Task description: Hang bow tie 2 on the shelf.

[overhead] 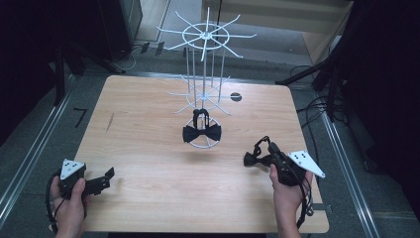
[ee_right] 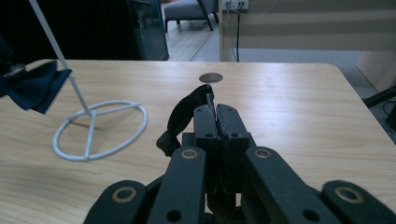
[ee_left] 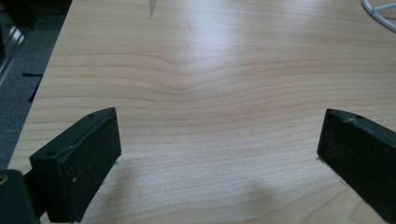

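Here, nearest to me, my left hand (overhead: 69, 201) rests at the near left corner of the worktop (overhead: 148, 163), holding my left gripper (overhead: 106, 179) low over the wood. In the left gripper view its two black pads (ee_left: 79, 163) stand wide apart with bare wood grain between them, so that gripper is released and grasps nothing.

On the near right, my right hand (overhead: 287, 191) holds my right gripper (overhead: 265, 154) above the worktop, pointing toward the middle. It is clenched: in the right gripper view the jaws press together on a thin part of a black bow tie (ee_right: 184, 116), whose dark fabric loops up and to the left of the jaw tips. In the high view that bow tie (overhead: 255, 156) hangs at the gripper's front end, clear of the wood, well apart from the stand.

Farther on, near the middle of the worktop, a white wire stand (overhead: 204, 69) rises from a ring-shaped base (ee_right: 98, 130). A second bow tie (overhead: 201, 132) hangs on a low arm of it, just over the base ring; in the right gripper view its dark blue-black edge (ee_right: 32, 88) shows at the left, beside the slanting white rod.

Beyond the stand, a small dark round spot (overhead: 236, 96) lies in the worktop near the far edge. Past the worktop, the floor and dark cables (overhead: 317, 106) lie to the right.
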